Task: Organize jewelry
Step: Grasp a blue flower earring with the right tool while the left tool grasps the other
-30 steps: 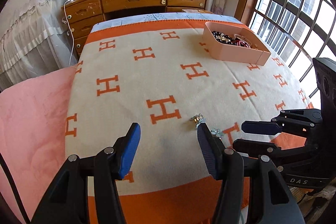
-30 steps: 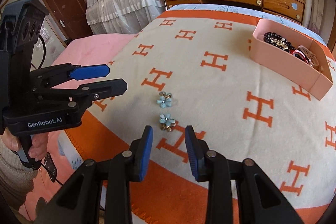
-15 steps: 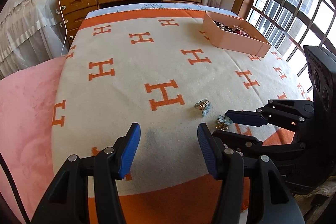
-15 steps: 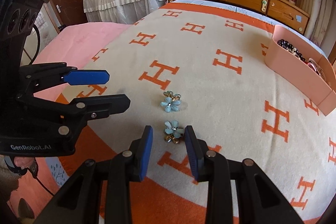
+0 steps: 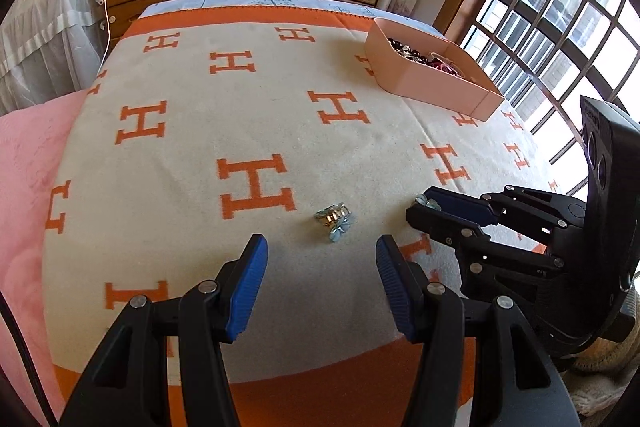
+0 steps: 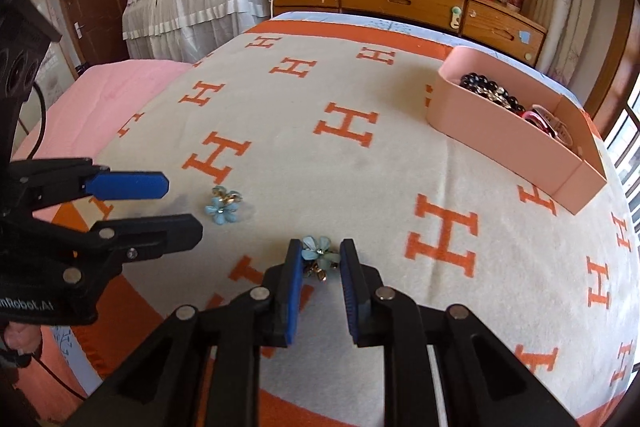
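Closing right gripper (image 6: 320,261) around blue flower earring (image 6: 318,251) on blanket (image 6: 360,187), pads not yet pressing; light, fragile, best pinched across petals.

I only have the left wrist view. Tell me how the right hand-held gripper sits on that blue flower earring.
Observer: The right hand-held gripper has the blue flower-shaped earring with a gold clip between its blue pads. The jaws are closing, but I cannot tell if both pads press it yet.
Operator: Report the other earring.
Observer: The second blue flower earring lies on the cream blanket with orange H letters, just beyond the left hand-held gripper's open tips, not between them.
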